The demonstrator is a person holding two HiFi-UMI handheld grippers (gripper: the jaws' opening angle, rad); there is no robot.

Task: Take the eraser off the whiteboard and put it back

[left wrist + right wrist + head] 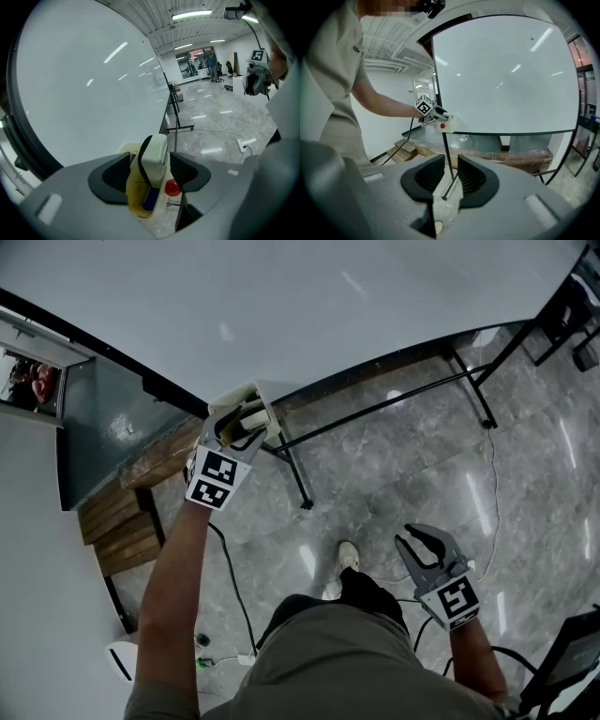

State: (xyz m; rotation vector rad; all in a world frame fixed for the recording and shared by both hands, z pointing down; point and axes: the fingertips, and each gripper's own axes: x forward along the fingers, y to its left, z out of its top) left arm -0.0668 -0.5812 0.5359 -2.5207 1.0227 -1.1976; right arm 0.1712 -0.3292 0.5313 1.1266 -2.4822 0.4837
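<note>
Eraser in its holder, left tool open around it

The left tool (150, 161) is wide open. The eraser (154, 149) stands between its two jaws, low in the middle of the left gripper view. The pads do not squeeze it, and a bit of space shows on its left side. The eraser is white with a black band. It sits upright in a cream holder (135, 194) at the bottom edge of the whiteboard (84, 84). A red round cap (172, 187) and something blue (151, 200) are in the holder too, lower than the eraser. I cannot tell what the blue thing is.

The right tool (451, 165) is low at the right of the head view, well apart from the board. Its jaws are a little apart and nothing is between them. Under it is the grey floor (403, 446).

It looks like the eraser is in its place, so the step now is to move the left tool away. To do that well, the tool should go straight back along the way it points, with its jaws wide. Then the pads will not bump the eraser or drag it out. Going slow helps, because the eraser stands tall and could tip.

Count: two tools, one eraser, one holder, one whiteboard, one red cap, one blue thing.
</note>
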